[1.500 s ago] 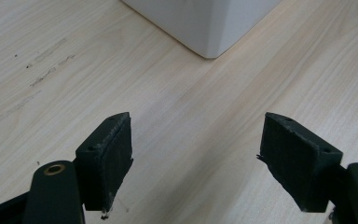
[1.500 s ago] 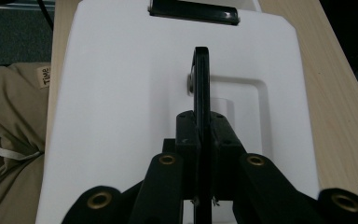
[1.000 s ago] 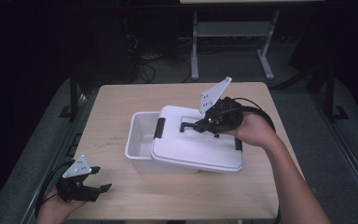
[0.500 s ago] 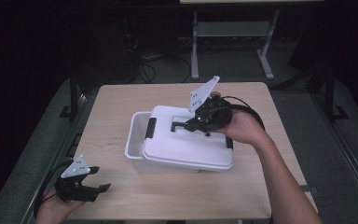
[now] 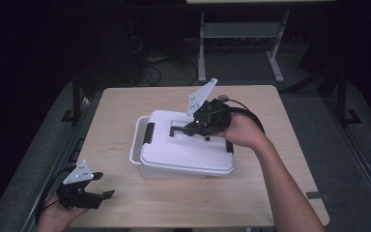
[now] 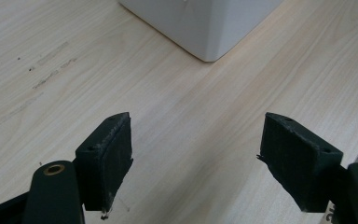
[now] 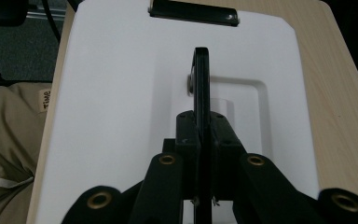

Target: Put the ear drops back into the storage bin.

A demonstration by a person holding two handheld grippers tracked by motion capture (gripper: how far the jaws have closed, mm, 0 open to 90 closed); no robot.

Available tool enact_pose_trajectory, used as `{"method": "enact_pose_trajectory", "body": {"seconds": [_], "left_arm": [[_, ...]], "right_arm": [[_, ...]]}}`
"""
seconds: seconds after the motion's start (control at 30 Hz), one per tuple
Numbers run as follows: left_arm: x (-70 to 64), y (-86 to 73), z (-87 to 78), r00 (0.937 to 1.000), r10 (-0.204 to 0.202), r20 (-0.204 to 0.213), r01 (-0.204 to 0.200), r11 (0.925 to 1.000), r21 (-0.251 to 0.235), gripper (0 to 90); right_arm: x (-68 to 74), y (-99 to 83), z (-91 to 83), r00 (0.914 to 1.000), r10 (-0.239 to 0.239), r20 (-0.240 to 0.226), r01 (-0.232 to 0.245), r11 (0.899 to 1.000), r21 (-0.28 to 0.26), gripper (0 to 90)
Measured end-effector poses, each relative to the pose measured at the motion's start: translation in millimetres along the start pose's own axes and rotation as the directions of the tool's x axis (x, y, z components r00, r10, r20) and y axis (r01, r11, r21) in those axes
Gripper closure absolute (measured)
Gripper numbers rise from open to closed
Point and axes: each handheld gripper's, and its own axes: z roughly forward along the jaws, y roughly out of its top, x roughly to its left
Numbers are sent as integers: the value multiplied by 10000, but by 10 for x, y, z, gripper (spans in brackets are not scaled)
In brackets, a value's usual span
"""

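The counter (image 5: 125, 111), a light wood top, occupied the centre of the high view, with dark floor on both sides and a grey metal stand (image 5: 241, 34) beyond its far edge at the upper middle of the frame.

1 white storage box (image 5: 136, 145) stood at the centre of the counter. Its white lid (image 5: 183, 150) lay on top but sat offset toward the right of the frame, so that a strip of the box's open interior showed along the left side. 1 black latch (image 5: 148, 133) was visible at the lid's left end. In the left gripper view, a lower corner of the box (image 6: 205, 28) appeared at the upper middle, resting on the wood.

The right hand-held gripper (image 5: 193, 129) was over the lid, just right of centre in the high view, held by a hand whose forearm entered from the lower right. In the right gripper view, its 2 jaws were pressed together on the lid's black handle (image 7: 201, 88), which stood up on edge out of a shallow recess in the lid (image 7: 102, 93); the latch (image 7: 193, 11) showed at the top of that frame.

The left hand-held gripper (image 5: 101, 195) lay low at the lower left corner of the counter, well apart from the box. In the left gripper view, the left hand-held gripper (image 6: 196, 163) had its 2 jaws spread wide with bare wood between them, holding nothing.
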Motion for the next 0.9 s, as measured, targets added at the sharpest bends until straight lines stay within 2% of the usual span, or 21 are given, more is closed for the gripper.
{"method": "enact_pose_trajectory", "body": {"seconds": [0.9], "left_arm": [[22,-21,-20,10000,-63,15,63,10000,-14,248]], "right_arm": [[-250,242,430,9985,-24,-548,30,9999,102,837]]}}
